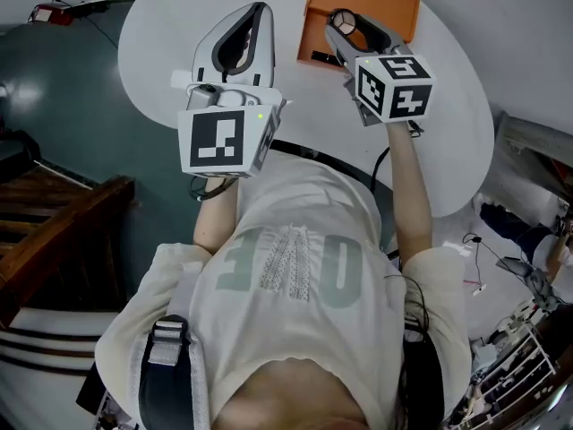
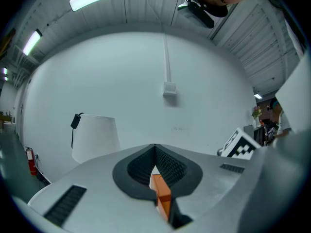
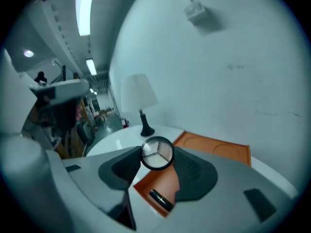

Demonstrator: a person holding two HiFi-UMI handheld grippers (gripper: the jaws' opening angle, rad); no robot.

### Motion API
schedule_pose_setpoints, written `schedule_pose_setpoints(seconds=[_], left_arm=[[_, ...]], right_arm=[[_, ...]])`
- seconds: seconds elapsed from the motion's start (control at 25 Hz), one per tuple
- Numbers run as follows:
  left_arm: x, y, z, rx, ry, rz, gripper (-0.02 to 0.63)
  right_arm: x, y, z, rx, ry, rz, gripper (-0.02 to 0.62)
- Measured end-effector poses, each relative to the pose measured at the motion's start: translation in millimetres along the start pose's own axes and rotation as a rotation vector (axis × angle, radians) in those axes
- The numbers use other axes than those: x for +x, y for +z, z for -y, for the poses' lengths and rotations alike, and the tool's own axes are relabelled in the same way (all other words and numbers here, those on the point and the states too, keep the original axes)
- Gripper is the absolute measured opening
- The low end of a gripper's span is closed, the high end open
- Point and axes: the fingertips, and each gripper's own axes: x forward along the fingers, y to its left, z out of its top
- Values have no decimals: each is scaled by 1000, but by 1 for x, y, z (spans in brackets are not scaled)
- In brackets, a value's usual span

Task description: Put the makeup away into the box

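My right gripper (image 1: 345, 21) is shut on a round black-rimmed compact (image 3: 157, 154) with a clear lid, held by its edges between the pads. It hangs above the open orange box (image 1: 358, 7) at the far side of the white round table (image 1: 448, 106). The box (image 3: 214, 147) shows below the compact, and a black tube (image 3: 160, 199) lies in its near part. My left gripper (image 1: 255, 9) hovers to the left of the box, its jaws closed tip to tip with nothing held. A sliver of the orange box (image 2: 163, 193) shows through the gap behind its tips (image 2: 155, 147).
A white-shaded lamp (image 3: 138, 93) on a black base stands at the table's far edge by the white wall. Dark wooden steps (image 1: 45, 231) lie left of the person, and cables and clutter (image 1: 519, 249) sit on the floor at the right.
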Motion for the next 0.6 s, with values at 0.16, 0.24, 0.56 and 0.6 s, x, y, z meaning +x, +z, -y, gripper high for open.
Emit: schedule_pose_setpoints(seconds=[0.16,0.24,0.56,0.6], left_arm=[[-10,-4,-12,-6,32,-12,6],[-14,-7,-18,-7,52,-24,6],[-25,-17,-40,-6,117,-60,6],[-26,-18,-42,-6,122,-62,6]], right_arm=[[57,-50,12,43,29,-281,219],[76,-74,17,75,45,-400,219],[97,-121,39,26,-35,-563,219],[99,-122,39,24,-38,-566,221]])
